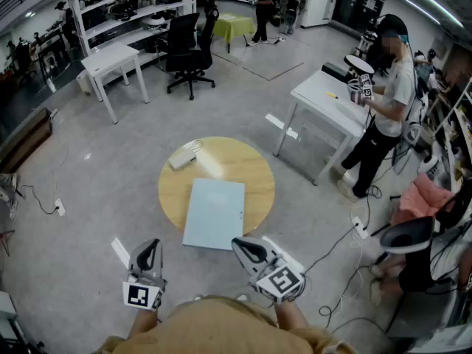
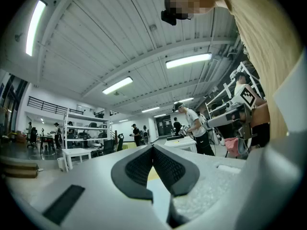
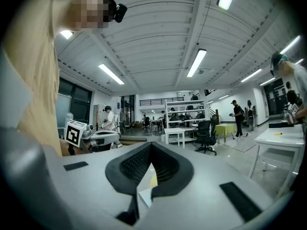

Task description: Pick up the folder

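A pale blue folder lies flat on the round yellow table, its near edge hanging over the table's rim. My left gripper is held low at the near left, short of the table, jaws shut and empty. My right gripper is at the near right, just before the folder's near edge, also shut with nothing in it. In the left gripper view the closed black pads meet at the tip, with a strip of the folder below. The right gripper view shows shut pads and a folder corner.
A white power strip lies on the table's far left. A white desk stands to the right with a person beside it. Another white desk and a black office chair stand behind. Cables run along the floor at right.
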Motion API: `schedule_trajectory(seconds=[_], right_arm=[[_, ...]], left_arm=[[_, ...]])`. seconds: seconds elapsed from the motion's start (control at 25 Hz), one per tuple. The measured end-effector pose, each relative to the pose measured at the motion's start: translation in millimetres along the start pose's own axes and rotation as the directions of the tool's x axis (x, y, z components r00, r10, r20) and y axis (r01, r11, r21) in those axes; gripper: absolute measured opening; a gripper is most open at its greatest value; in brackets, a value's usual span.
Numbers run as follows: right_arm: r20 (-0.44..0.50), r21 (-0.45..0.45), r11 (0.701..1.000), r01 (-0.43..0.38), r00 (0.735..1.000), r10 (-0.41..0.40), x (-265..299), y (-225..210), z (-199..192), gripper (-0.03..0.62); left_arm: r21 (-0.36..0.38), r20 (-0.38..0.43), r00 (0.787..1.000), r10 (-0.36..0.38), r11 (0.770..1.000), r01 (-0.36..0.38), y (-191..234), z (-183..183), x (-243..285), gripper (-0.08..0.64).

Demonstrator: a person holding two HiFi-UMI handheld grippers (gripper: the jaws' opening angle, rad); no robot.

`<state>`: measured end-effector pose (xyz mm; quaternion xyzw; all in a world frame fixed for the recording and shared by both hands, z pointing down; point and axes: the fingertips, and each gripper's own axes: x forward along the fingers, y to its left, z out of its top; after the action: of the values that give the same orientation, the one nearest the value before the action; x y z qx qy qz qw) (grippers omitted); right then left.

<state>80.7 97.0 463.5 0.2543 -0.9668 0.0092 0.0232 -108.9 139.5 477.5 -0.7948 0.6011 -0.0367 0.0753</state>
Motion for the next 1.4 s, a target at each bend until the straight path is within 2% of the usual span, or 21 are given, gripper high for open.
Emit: schedule_trajectory(seconds=[0.16,0.6,0.92,1.08,1.4], right_arm=[[0.001,0.002,1.000,0.013,1.000,-0.013,-9,2,1,0.000],[-0.004,0.008,0.999,0.054,0.999,-0.054,-50,-22,-7,0.000],[0.007,0.004,0.998,0.067,0.998,-0.067,-88,-50,-11,0.000],[0.028,0.081,0.995,0.052,0.998,-0.055,-102,-60,-23,0.000],[-0.017,0.191,0.980,0.062,0.998,-0.059,-113,-73,-48,0.000]], left_arm=[[-0.040,0.008,1.000,-0.003,0.999,0.003,-6,1,-1,0.003],[-0.037,-0.008,0.999,-0.042,0.998,0.042,-53,4,20,0.003],[-0.041,-0.030,0.999,-0.035,0.999,0.034,-96,4,30,0.003],[-0.066,-0.060,0.998,-0.021,0.998,0.017,-110,-10,30,0.003],[-0.078,-0.114,0.993,0.026,0.996,-0.035,-113,-14,19,0.003]])
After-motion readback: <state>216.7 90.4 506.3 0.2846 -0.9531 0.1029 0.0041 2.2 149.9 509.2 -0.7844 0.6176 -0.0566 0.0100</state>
